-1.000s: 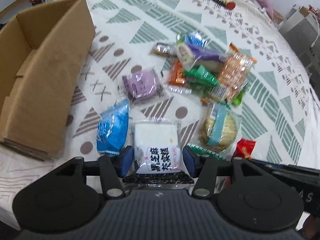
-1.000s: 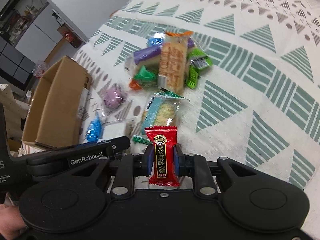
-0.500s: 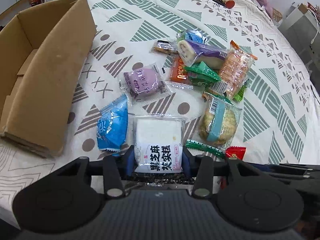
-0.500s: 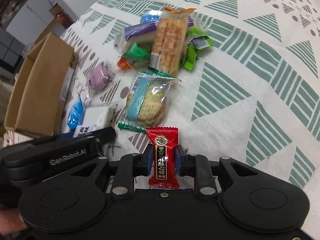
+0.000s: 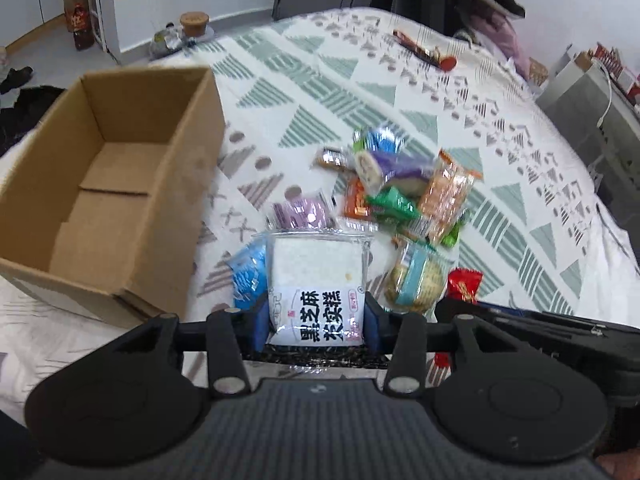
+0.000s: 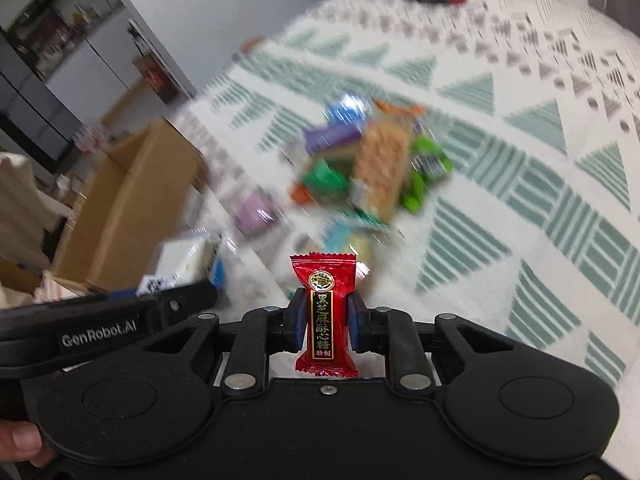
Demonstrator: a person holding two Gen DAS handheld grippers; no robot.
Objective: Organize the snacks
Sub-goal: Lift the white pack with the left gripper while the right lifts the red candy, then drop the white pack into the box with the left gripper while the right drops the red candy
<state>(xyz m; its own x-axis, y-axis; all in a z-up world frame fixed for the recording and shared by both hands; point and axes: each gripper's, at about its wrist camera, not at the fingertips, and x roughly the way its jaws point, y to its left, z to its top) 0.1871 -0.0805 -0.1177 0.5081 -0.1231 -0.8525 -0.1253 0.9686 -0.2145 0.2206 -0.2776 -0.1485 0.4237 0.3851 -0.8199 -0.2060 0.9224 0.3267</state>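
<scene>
- White cloth printed with green triangles and grey dots [image 5: 400, 92] is seen spread over the table, with grey cabinets and a pale wall behind.
- An open, empty cardboard box [image 5: 108, 200] is placed at 9 o'clock in the left wrist view, upright on the cloth.
- The left tongs [image 5: 316, 316] are seen closed on a white sesame cake packet [image 5: 318, 280] with black characters, gripped by its lower sides.
- A blue packet [image 5: 250, 272] is seen just beside that packet at its 9 o'clock, and a purple packet [image 5: 302, 214] behind it at 12 o'clock.
- A loose heap of snacks [image 5: 404, 192] in orange, green, purple and blue wrappers is seen at 1 o'clock, well apart from the box.
- A round cracker packet with a teal band [image 5: 416, 280] is seen at 3 o'clock of the held packet.
- The right tongs [image 6: 325, 322] are seen closed on a red candy [image 6: 325, 312], held upright with gold characters facing the camera.
- In the right wrist view the background is blurred; the box [image 6: 132, 204] is seen at 9 o'clock.
</scene>
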